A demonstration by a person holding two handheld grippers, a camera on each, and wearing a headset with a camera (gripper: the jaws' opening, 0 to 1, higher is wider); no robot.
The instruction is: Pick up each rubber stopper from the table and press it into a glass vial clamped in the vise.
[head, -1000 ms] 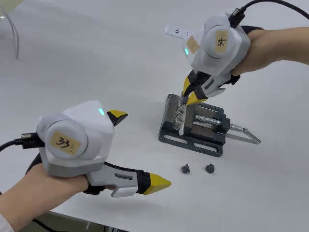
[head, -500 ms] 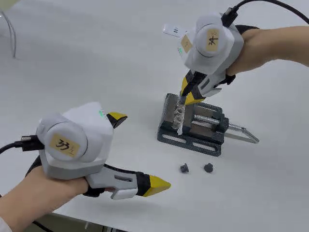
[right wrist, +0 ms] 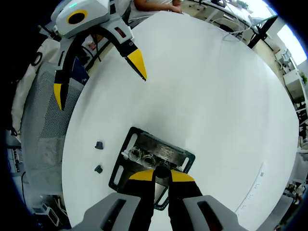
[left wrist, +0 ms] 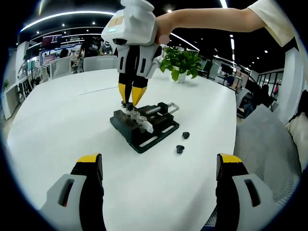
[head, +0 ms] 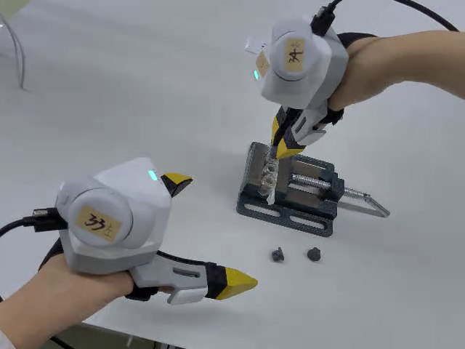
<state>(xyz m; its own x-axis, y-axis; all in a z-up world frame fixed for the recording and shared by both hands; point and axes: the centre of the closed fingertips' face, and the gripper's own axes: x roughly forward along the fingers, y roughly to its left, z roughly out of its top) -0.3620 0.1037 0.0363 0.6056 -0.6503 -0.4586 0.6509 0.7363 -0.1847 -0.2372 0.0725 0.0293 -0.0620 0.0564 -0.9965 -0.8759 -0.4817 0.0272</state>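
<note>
A black vise stands on the white table and clamps a row of clear glass vials. My right gripper points down at the far end of that row, shut on a dark rubber stopper that sits right over a vial. Two more stoppers lie on the table just in front of the vise. My left gripper hovers open and holds nothing, near the table's front left. In the left gripper view the right gripper stands over the vise.
The vise's screw handle sticks out to the right. A small white device lies behind the right gripper. The table's near edge runs under my left hand. A potted plant stands at the table's far side.
The right gripper's body has swung to the left and stands more upright, while its tips stay over the vials. The left gripper has barely moved.
</note>
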